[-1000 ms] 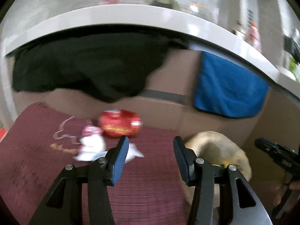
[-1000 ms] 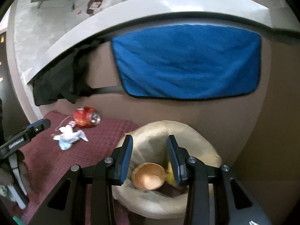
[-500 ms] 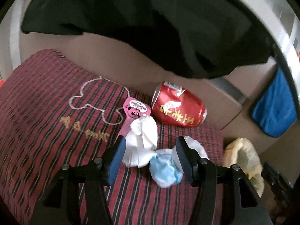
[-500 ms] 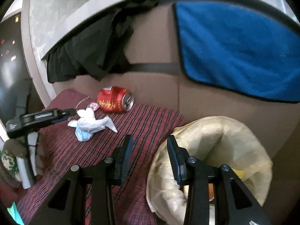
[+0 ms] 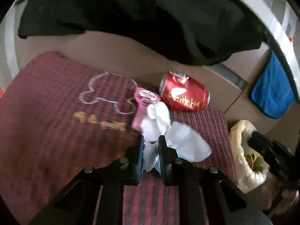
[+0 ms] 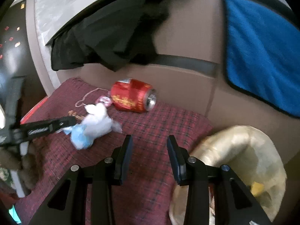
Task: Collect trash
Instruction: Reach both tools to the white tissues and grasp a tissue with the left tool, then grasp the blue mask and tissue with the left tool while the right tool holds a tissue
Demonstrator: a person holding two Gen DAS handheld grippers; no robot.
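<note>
Though blurred, crumpled, seemingly papery tissue wad [image 5: 157,123] between pads [image 5: 141,155].

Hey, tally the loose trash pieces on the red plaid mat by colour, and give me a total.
Red: 1, the can
Pink: 1, the wrapper
White and pale blue: 1, the tissue wad, pinched in the left gripper
Total: 3

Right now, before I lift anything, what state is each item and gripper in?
Left gripper: shut on the tissue wad.
Tissue wad: crumpled, pinched at its near end, lying on the red mat.
Can: on its side, dented, beside the tissue wad.
Pink wrapper: flat on the mat, partly under the tissue wad.
Trash bag: open, some trash inside.
Right gripper: open, empty, above the mat.
</note>
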